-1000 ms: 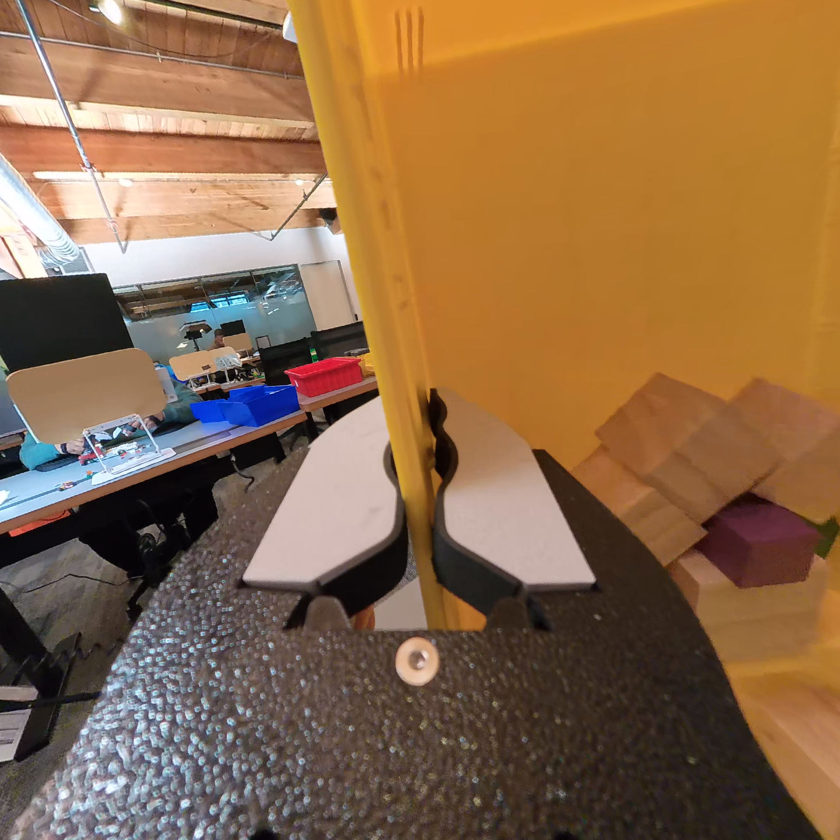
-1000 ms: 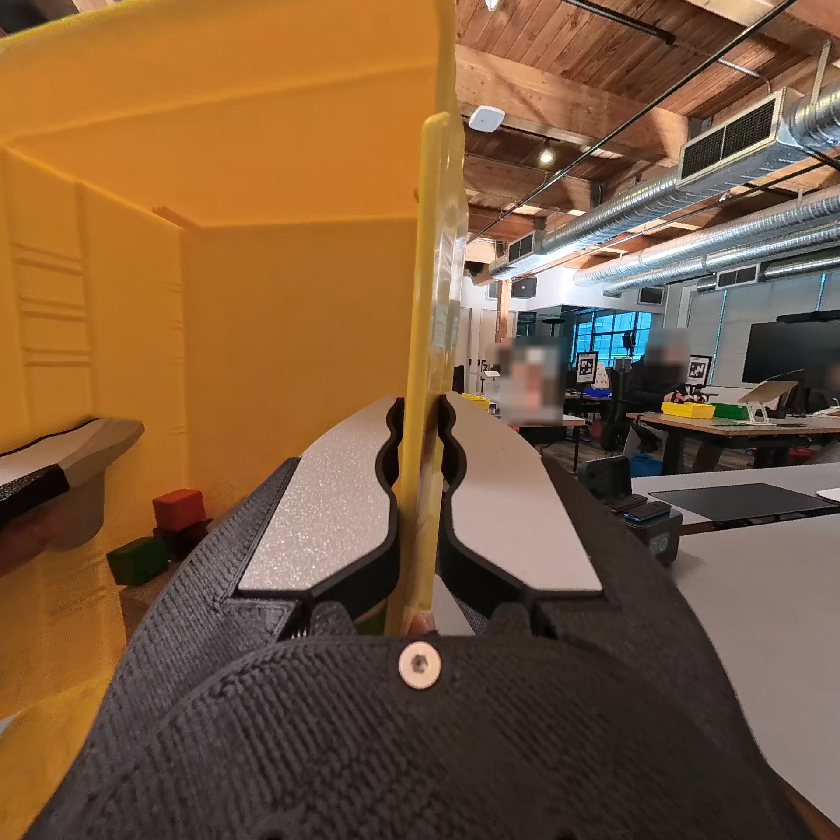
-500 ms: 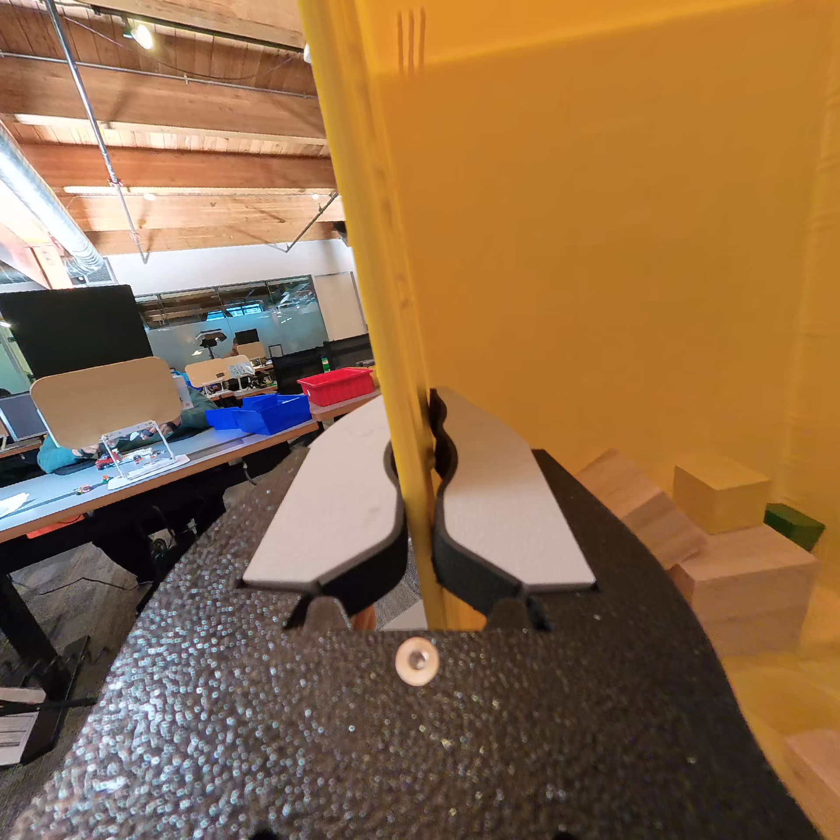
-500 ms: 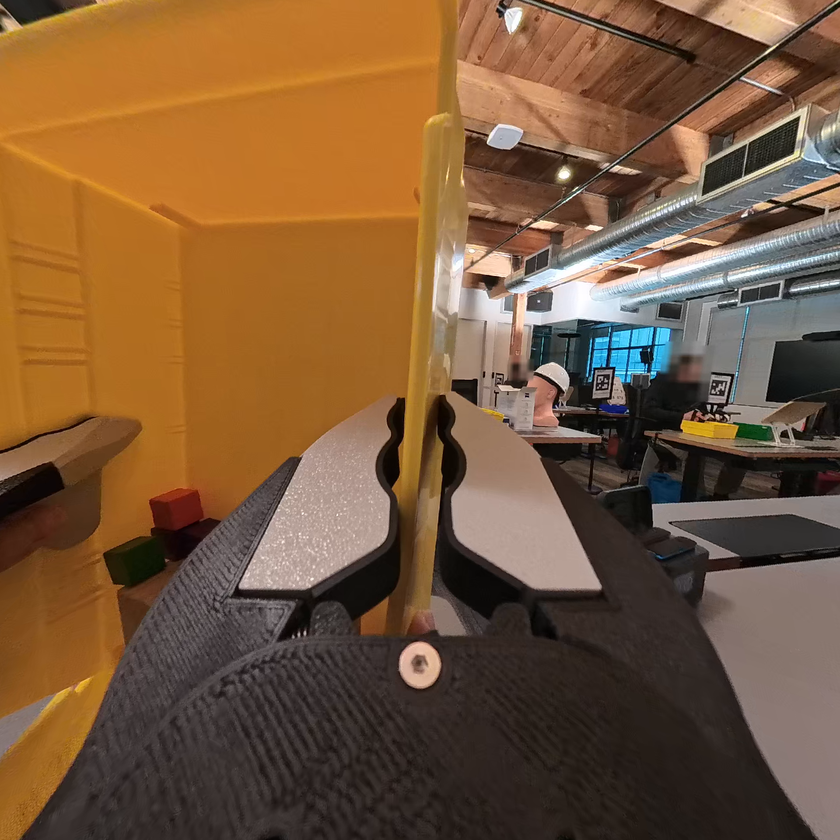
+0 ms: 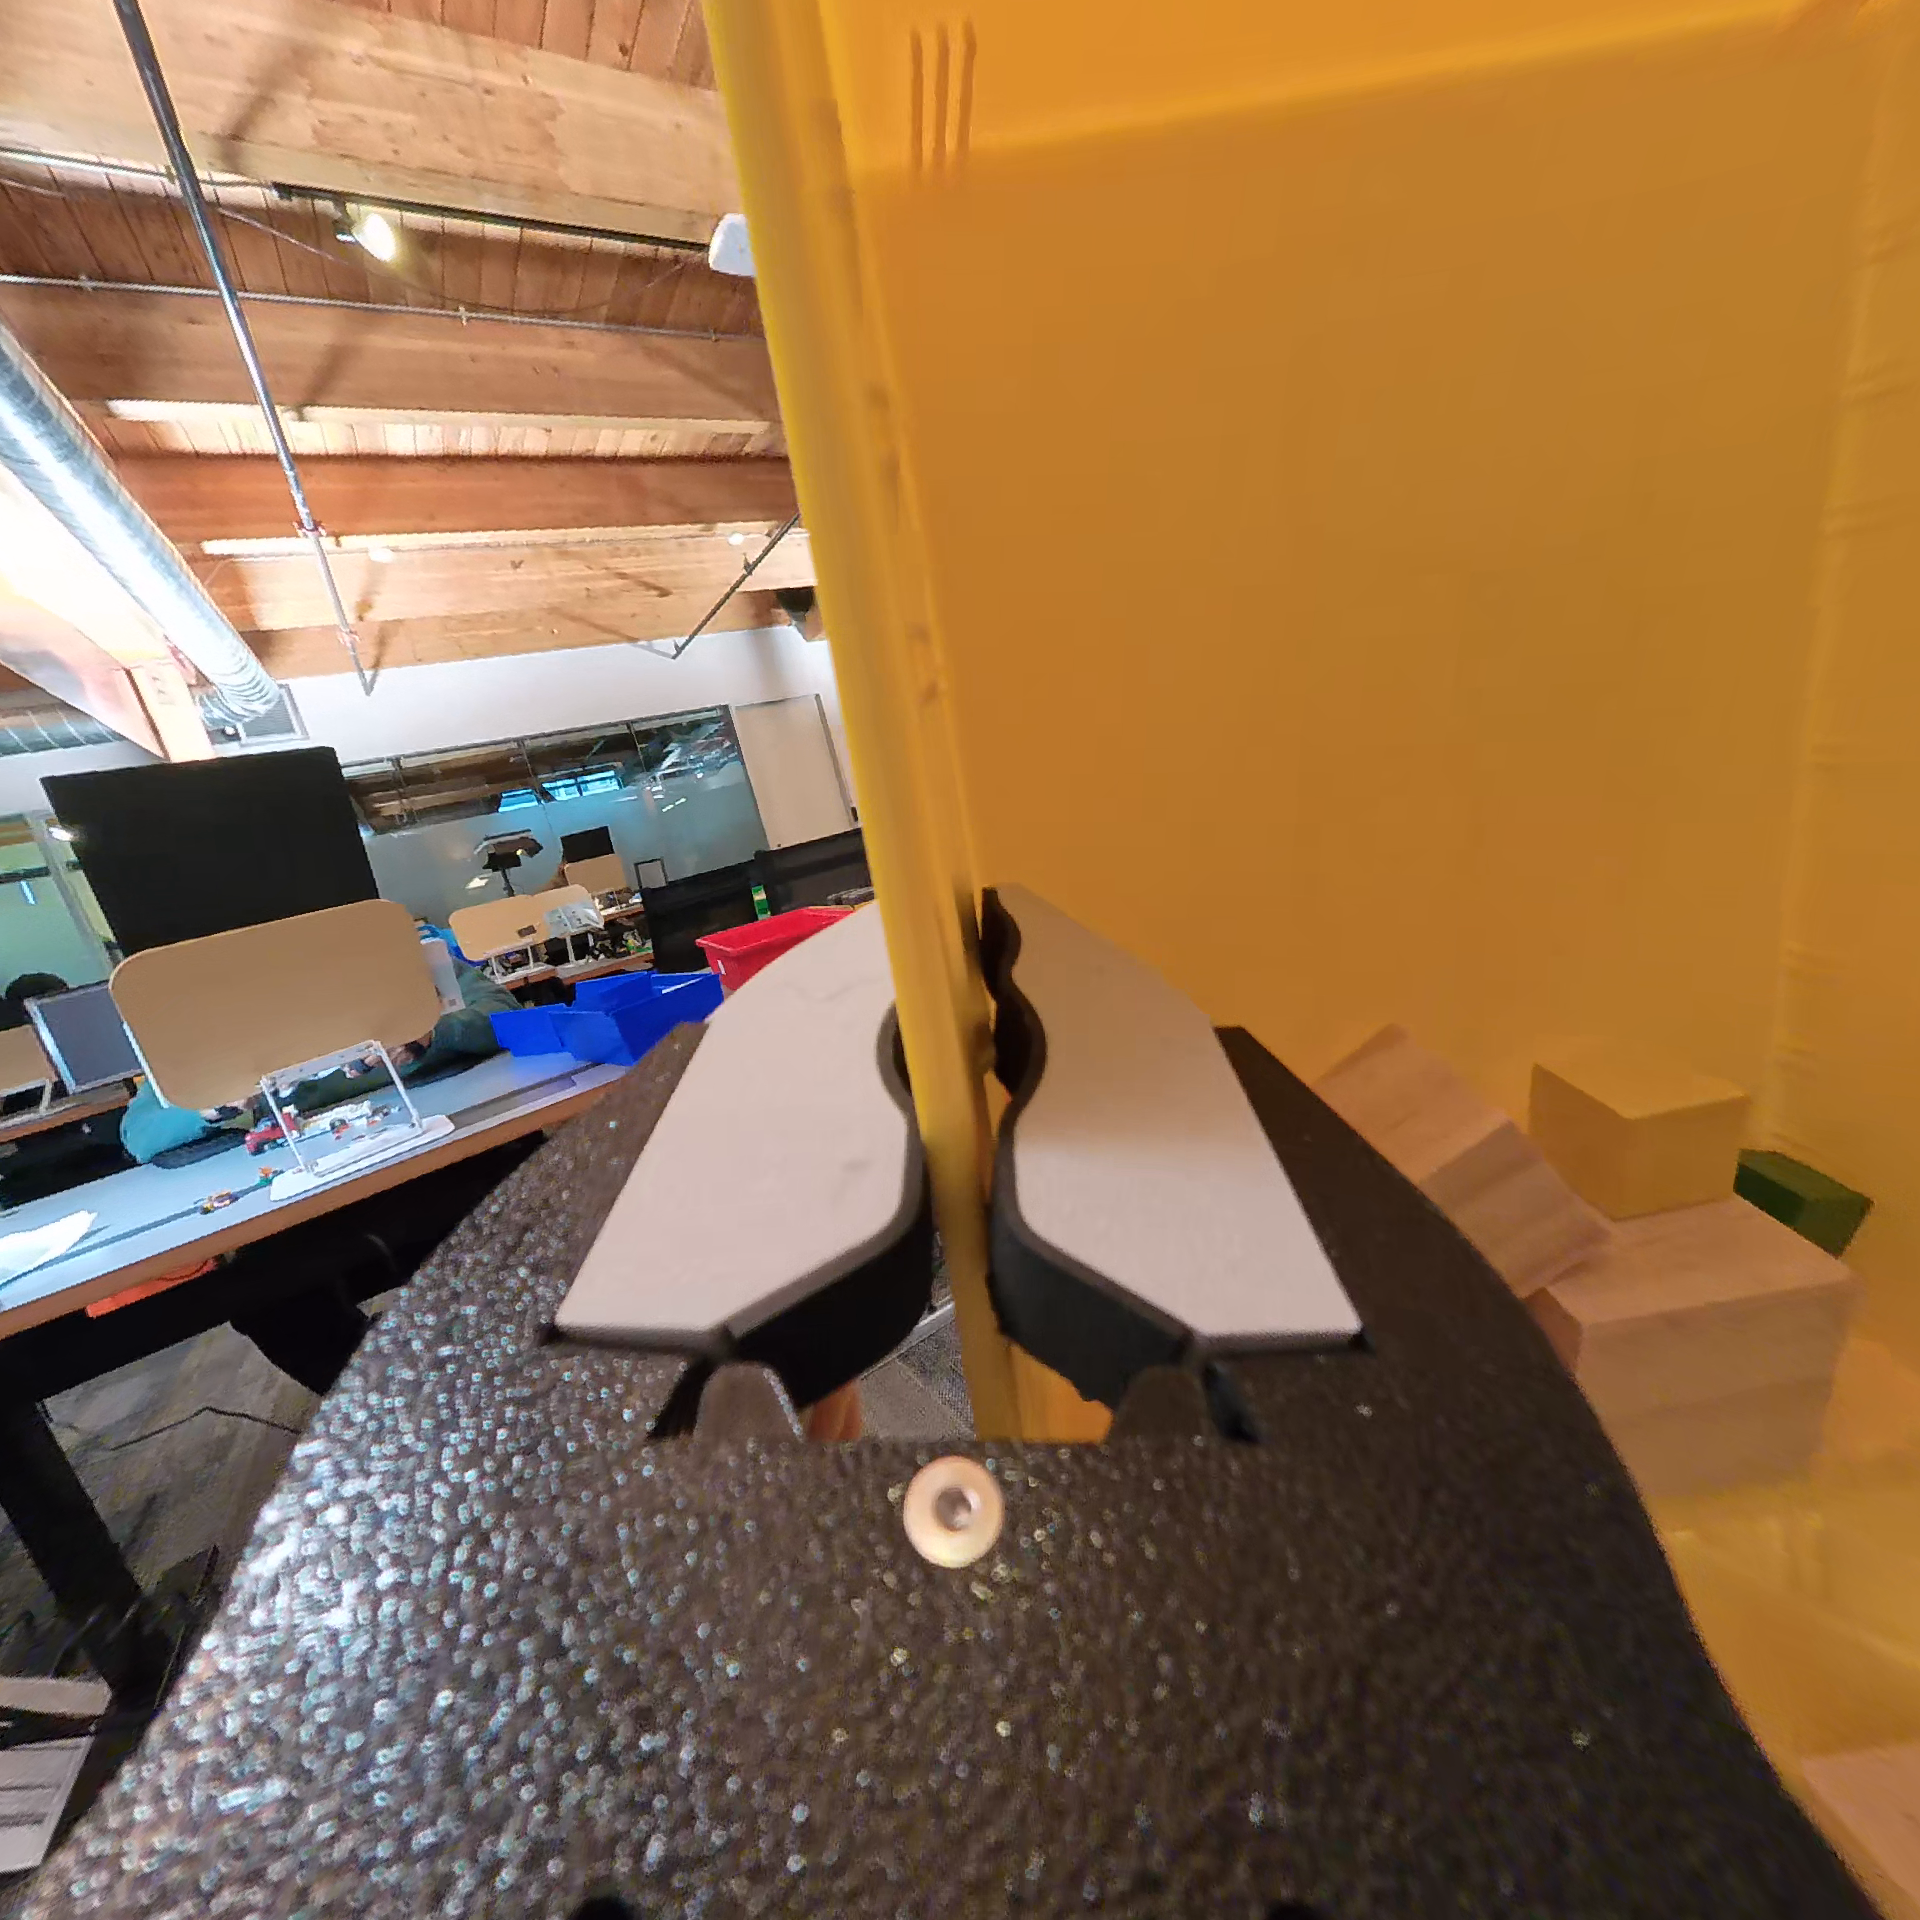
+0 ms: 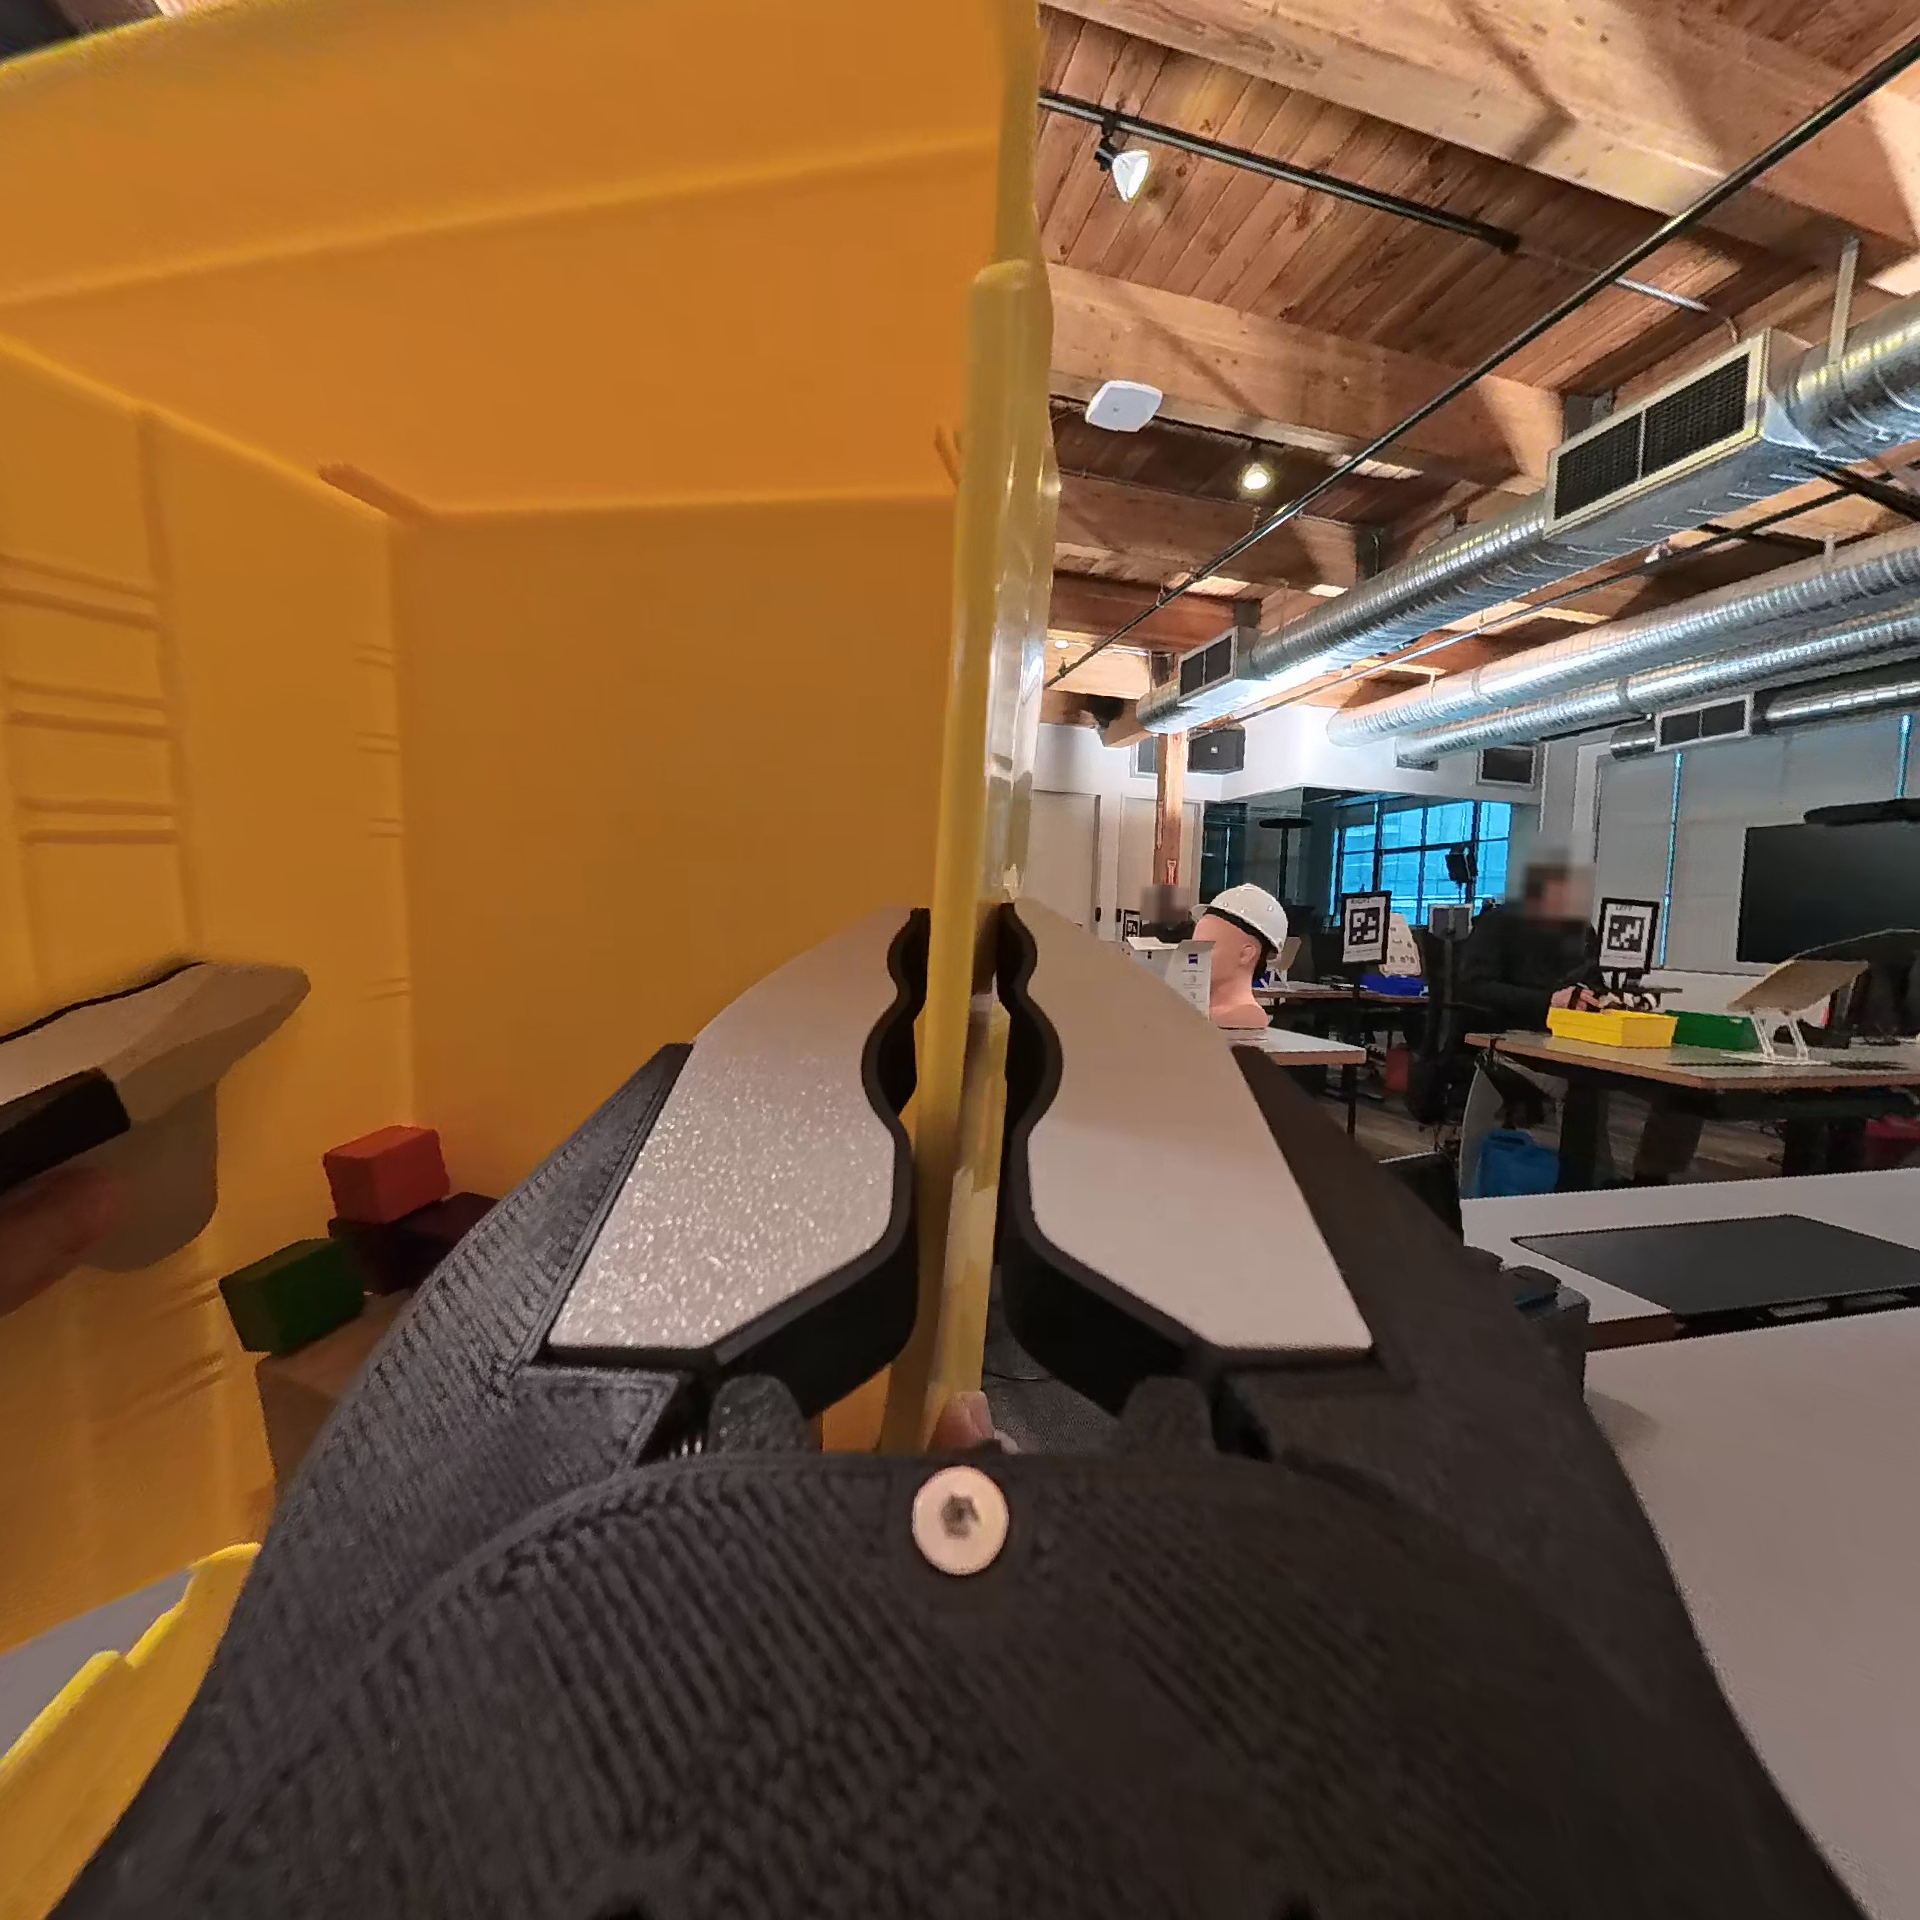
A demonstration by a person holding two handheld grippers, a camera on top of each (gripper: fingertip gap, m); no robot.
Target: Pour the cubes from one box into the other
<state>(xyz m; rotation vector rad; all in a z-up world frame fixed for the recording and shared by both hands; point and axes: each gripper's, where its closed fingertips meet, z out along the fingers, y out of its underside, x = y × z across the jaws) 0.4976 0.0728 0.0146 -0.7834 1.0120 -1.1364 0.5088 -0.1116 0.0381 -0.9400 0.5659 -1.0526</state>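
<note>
A yellow box [image 5: 1351, 520] is held up and tilted between both grippers. My left gripper [image 5: 940, 925] is shut on its left wall. My right gripper [image 6: 964, 920] is shut on its right wall [image 6: 977, 623]. In the left wrist view, pale wooden cubes [image 5: 1455, 1164], a yellow cube [image 5: 1642, 1132] and a green cube [image 5: 1803, 1200] lie in the box's far corner. In the right wrist view, a red cube [image 6: 384, 1174], a dark purple cube [image 6: 436, 1242] and a green cube [image 6: 291, 1294] sit there, and the left gripper's finger [image 6: 177, 1029] shows inside the box. The other box is not in view.
A white table [image 6: 1766, 1558] lies to the right, with a black mat [image 6: 1714, 1257] and a small dark device [image 6: 1548, 1309] on it. Far desks hold red [image 5: 769, 940] and blue bins [image 5: 613, 1023]. People sit at desks in the background.
The box has tilted with both grippers holding it. The cube pile in the left wrist view has shifted: the purple cube and several wooden cubes have slid out of sight.
</note>
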